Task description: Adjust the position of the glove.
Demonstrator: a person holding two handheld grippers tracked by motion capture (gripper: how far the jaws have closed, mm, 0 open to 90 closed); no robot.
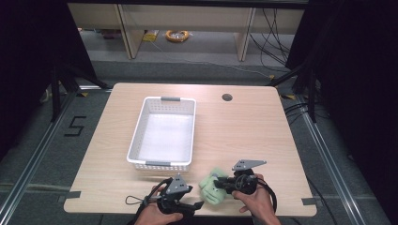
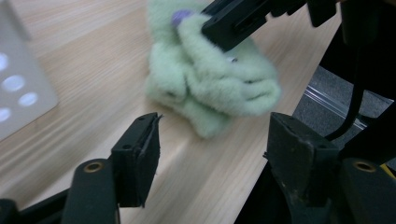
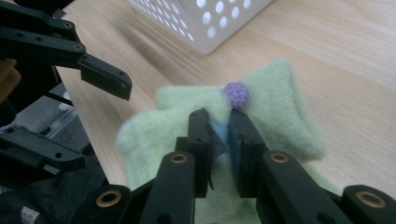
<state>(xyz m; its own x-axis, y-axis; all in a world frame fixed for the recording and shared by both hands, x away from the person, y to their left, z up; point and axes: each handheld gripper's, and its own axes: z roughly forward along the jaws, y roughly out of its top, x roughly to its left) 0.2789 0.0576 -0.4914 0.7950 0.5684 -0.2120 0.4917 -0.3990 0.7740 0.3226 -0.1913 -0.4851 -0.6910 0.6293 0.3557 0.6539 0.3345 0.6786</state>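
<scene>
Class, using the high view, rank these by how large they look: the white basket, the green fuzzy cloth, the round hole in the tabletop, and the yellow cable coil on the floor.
1. white basket
2. green fuzzy cloth
3. yellow cable coil, though it lies farther from the camera, so its true size is unsure
4. round hole

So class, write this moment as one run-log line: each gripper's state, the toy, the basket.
right gripper: shut on green plush toy | left gripper: open beside toy | white basket: empty | toy: at table's near edge
</scene>
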